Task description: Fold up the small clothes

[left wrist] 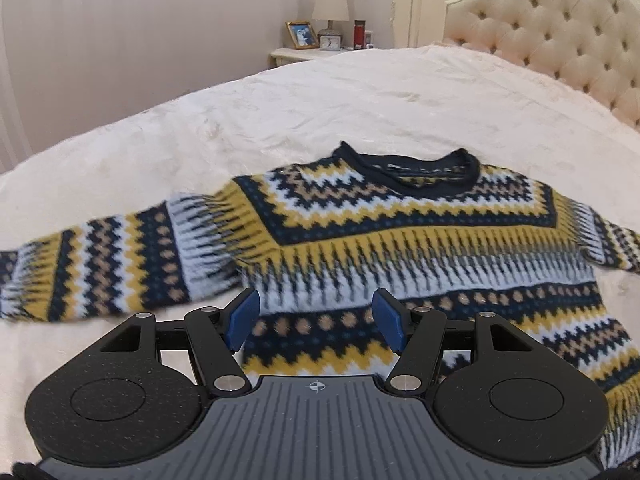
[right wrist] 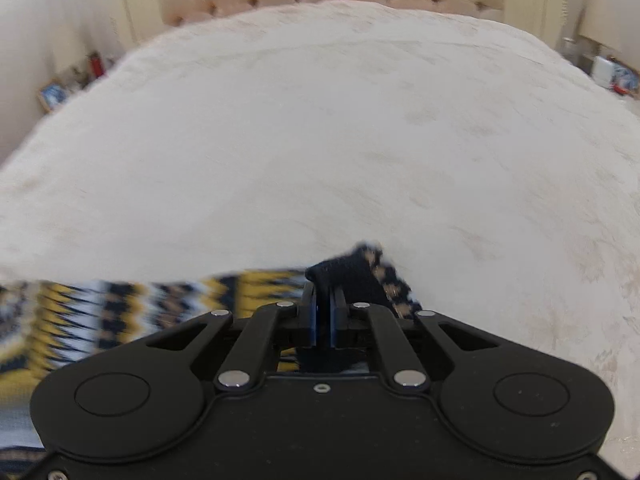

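Note:
A small knitted sweater [left wrist: 400, 232] with navy, yellow, white and tan zigzag bands lies flat, front up, on a cream bedspread [left wrist: 280, 112], its collar toward the far side and its left sleeve [left wrist: 100, 268] spread out. My left gripper [left wrist: 316, 320] is open and empty, hovering over the sweater's lower body. My right gripper [right wrist: 323, 312] is shut on the dark cuff of the sweater's right sleeve [right wrist: 352, 276], holding it just above the bed. The rest of that sleeve [right wrist: 120, 312] trails off to the left, blurred.
A tufted cream headboard [left wrist: 560, 32] rises behind the bed. A bedside table [left wrist: 304, 54] at the far left holds a lamp [left wrist: 330, 8], a photo frame, a clock and a red bottle. Another bedside clutter [right wrist: 608, 76] shows at the right.

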A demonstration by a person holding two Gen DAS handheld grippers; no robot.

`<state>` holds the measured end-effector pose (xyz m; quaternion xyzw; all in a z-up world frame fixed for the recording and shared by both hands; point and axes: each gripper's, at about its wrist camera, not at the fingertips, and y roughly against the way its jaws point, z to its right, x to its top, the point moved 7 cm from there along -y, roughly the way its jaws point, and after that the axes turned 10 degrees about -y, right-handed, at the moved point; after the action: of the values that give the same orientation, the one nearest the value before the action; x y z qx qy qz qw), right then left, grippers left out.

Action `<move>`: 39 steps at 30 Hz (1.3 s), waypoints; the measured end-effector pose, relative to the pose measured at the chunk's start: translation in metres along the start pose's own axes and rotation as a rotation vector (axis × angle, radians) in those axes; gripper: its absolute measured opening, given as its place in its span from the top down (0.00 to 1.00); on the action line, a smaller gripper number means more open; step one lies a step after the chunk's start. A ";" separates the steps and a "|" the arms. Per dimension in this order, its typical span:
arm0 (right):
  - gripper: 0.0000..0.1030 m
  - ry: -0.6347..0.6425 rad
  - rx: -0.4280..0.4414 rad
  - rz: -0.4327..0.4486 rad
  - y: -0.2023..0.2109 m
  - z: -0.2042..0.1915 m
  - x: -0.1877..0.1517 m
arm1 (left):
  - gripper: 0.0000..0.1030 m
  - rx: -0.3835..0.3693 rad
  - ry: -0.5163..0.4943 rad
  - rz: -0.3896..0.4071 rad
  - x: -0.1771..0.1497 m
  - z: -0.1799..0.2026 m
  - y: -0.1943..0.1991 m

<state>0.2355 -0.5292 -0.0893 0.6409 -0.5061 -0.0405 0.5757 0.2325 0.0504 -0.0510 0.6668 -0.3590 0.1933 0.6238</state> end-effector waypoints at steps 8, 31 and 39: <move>0.91 0.074 0.315 -0.058 0.070 -0.137 0.012 | 0.41 0.020 0.038 -0.030 -0.004 -0.027 -0.007; 0.14 0.205 0.291 0.264 0.067 -0.164 -0.059 | 0.41 0.149 0.139 0.067 -0.018 -0.067 -0.009; 0.10 0.163 -0.029 0.289 0.024 -0.059 -0.035 | 0.41 0.090 0.136 0.019 -0.023 -0.056 -0.014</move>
<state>0.2415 -0.4596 -0.0696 0.5545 -0.5439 0.0874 0.6238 0.2383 0.1099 -0.0685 0.6760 -0.3128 0.2601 0.6145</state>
